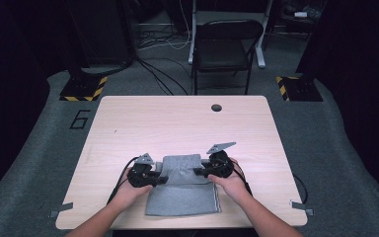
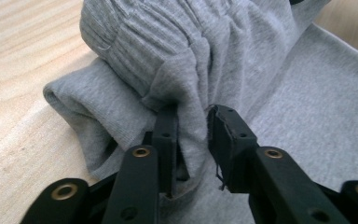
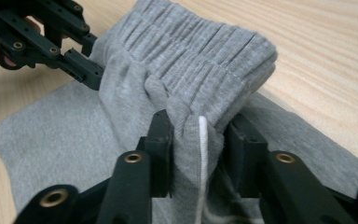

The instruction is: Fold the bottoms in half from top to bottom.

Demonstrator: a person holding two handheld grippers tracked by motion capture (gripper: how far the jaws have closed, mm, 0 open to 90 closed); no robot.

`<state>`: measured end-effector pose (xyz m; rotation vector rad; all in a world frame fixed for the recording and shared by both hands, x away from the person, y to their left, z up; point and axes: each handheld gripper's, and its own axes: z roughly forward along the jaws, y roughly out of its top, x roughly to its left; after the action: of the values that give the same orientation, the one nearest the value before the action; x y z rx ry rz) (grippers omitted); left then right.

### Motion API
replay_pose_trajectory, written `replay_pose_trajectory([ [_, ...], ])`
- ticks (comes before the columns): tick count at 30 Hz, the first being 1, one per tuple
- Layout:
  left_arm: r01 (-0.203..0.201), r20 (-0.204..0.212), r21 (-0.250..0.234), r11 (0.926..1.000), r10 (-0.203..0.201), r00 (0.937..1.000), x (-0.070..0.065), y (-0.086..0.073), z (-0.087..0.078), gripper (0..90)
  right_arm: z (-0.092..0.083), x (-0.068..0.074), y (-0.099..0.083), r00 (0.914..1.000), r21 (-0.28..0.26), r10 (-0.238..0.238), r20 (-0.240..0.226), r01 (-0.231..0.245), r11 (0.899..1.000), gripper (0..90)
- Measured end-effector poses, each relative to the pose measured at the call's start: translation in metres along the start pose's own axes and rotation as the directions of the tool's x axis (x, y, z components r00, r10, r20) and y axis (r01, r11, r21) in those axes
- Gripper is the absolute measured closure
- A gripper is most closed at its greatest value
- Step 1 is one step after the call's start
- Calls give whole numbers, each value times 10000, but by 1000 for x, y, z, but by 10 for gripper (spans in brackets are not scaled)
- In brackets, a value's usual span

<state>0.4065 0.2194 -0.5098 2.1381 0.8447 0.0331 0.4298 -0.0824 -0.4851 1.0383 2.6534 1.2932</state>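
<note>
one soft grey knitted garment with a ribbed, gathered waistband (image 1: 182, 183) lies on the pale wooden desk (image 1: 128, 123), near the front edge and about midway across. two black two-jaw grippers work it. the left gripper (image 1: 159, 178) sits at the garment's left side, and in the left gripper view its jaws pinch a bunched fold of the grey cloth (image 2: 191, 135). the right gripper (image 1: 201, 172) sits at the garment's right side, and in the right gripper view its jaws clamp a gathered bit of the waistband along with one white drawstring (image 3: 202, 140). the lower part of the garment lies flat, its hem just inside the desk's front edge. the far half of the desk is bare, with one small dark hole (image 1: 216, 107) near the back edge; a black folding chair (image 1: 225, 47) stands beyond it.
</note>
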Motion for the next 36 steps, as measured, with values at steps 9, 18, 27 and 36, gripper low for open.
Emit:
replay_pose_trajectory([
  [9,-158,-187,-397,9991,150,9997,-4,13,-22,581,-11,21,-14,9893,-650,-1438,228,1450,9873,721],
  [18,-93,-716,-807,9967,35,9974,3,54,-33,496,-13,30,-28,9819,-744,-1849,406,1875,9794,713],
  [27,317,-959,-639,9975,-378,9947,22,84,-7,476,-13,30,-31,9818,-825,-1865,359,1889,9785,707],
  [36,563,-716,-159,9983,-573,9958,23,77,0,482,-13,32,-34,9779,-732,-2053,385,2076,9755,682],
])
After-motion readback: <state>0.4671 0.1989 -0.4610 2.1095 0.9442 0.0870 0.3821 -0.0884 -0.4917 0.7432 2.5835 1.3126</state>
